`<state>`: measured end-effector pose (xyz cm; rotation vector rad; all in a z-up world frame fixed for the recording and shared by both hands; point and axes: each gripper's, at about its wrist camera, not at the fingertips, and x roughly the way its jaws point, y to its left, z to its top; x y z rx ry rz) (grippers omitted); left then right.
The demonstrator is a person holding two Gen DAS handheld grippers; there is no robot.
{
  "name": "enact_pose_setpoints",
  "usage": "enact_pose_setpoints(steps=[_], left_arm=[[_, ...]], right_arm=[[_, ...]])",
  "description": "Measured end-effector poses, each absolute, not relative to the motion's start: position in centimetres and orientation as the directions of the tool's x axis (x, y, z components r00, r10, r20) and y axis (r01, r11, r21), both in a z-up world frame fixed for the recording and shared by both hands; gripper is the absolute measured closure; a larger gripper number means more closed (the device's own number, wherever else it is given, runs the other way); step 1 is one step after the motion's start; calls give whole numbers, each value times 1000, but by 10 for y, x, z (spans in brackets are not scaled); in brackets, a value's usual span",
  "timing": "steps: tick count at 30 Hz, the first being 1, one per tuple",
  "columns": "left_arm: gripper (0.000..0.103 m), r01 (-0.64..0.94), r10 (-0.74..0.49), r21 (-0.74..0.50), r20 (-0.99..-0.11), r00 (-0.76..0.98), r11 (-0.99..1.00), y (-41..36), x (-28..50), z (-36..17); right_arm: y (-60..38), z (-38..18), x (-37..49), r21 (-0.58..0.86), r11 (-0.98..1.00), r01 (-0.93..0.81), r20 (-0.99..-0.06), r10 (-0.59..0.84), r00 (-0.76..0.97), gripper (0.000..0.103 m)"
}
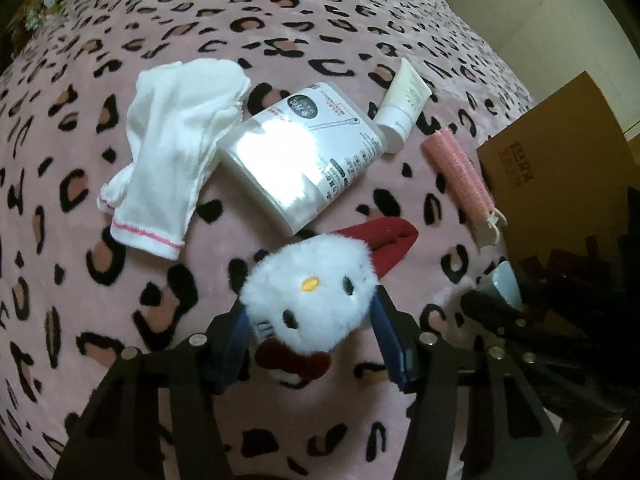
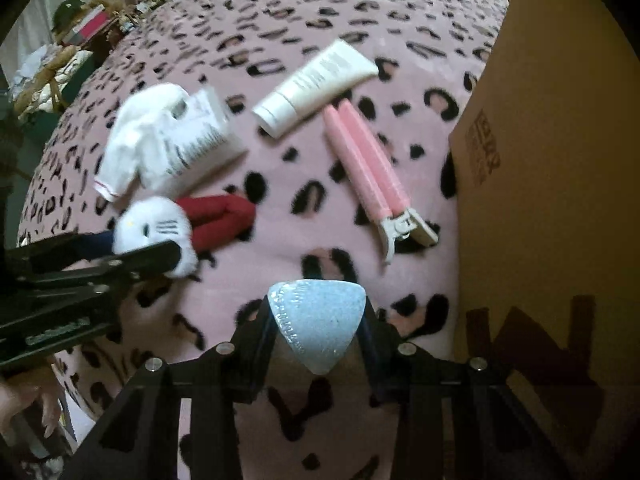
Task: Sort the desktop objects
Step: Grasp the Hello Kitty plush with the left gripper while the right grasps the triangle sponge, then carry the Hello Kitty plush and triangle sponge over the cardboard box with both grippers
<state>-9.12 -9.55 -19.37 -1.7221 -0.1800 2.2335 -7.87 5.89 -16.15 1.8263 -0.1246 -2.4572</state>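
Right tool (image 2: 318, 322): pinching a pale blue wedge-shaped sponge (image 2: 316, 320) between its jaws, the pads set against the wedge's two slanted sides, point toward the camera. It hangs just clear of the blanket, right beside the cardboard box (image 2: 560, 200).
Advice, right: the wedge tapers, so it could squirt out of the pinch; keep the press steady and carry it over the box wall before letting go.
Left tool (image 1: 310, 308): pinching the white plush cat head (image 1: 316, 292) from both sides; the fur bulges past the pads, and the red part (image 1: 394, 240) of the toy trails behind on the blanket.
Advice, left: the plush is soft and the hold is mostly on fur, so lift straight and slowly, and watch that the red tail does not drag the clear cylindrical tub (image 1: 304, 160) lying just beyond it.
Crossing risk: the box sits on the right, so the left tool would likely pass near the right one; one at a time seems safer.
Farther out: white gloves (image 1: 172, 152), a white tube (image 1: 402, 100) and a pink hair clip (image 1: 460, 176) lie unsorted on the leopard-print blanket (image 1: 80, 280).
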Motion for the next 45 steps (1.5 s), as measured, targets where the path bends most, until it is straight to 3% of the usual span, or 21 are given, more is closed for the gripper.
enact_pose_setpoints(steps=[7,12,13,14,16,21,23,25,45], left_arm=[[57,-146,385,-360,-895,-227,-922,-108,-87,-183],[55,-201,358,-320,-912,-199,-926,-98,-90,-187],[47,-199,367,-329,-908,-202,-923,-98,-92,-190],[31,-198,385,-349,-903,-190,-916,-97,-96,-195],[20,-192,399,-368,-902,-164,-910,-95,-105,-207],[23,-207,350,-313,-920,-176,-927,-86,-113,-222],[35,-214,328,-285,-923,-202,-934,-85,-110,-217],[38,-207,325,-281,-920,-221,-937,-89,-104,-210],[38,-127,228,-196,-915,-334,-972,-141,-45,-122]], right_arm=[[82,-152,-98,163,-986,21,-931,-161,-327,64],[104,-159,-93,173,-985,13,-932,-167,-322,64],[108,-161,-92,181,-983,6,-933,-174,-316,64],[113,-159,-88,188,-982,4,-934,-181,-309,64],[119,-159,-79,199,-980,4,-936,-191,-294,64],[120,-164,-80,211,-978,3,-937,-203,-286,64],[119,-165,-81,197,-980,7,-939,-191,-287,64],[119,-165,-81,198,-980,6,-938,-191,-287,64],[100,-101,-60,190,-977,92,-900,-211,-381,64]])
